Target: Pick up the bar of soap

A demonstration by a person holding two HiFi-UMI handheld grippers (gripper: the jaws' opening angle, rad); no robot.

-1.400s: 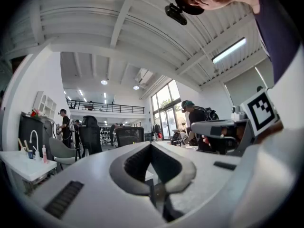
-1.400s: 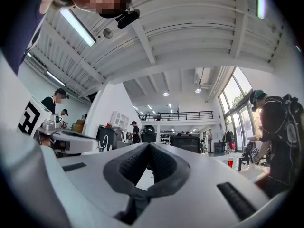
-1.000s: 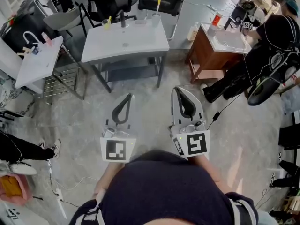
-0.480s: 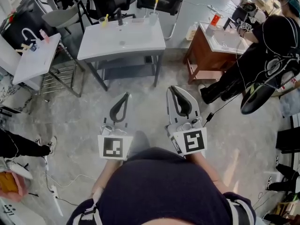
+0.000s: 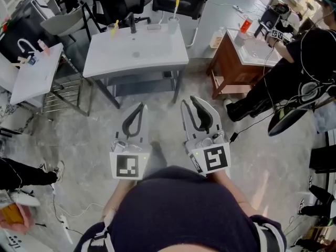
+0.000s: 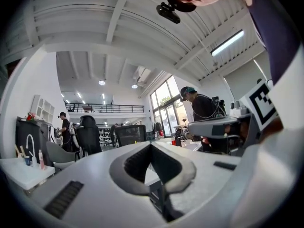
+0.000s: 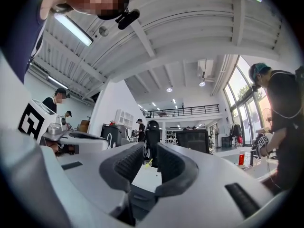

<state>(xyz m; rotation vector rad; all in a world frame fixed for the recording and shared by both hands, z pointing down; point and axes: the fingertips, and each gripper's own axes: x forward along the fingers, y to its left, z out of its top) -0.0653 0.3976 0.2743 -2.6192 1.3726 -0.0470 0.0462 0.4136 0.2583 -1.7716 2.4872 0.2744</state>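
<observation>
Each gripper's cube carries a black-and-white square marker, and any other print is too small to read. The bar of soap shows only as a small, pale, flat block. It lies at the back of the white washbasin surface, between the dark tap and a cup holding a yellow toothbrush. Over the floor in front of that surface, the left gripper has its jaws closed tip to tip on nothing. The right gripper has its jaws opening, with a narrow gap and nothing in it.
</observation>
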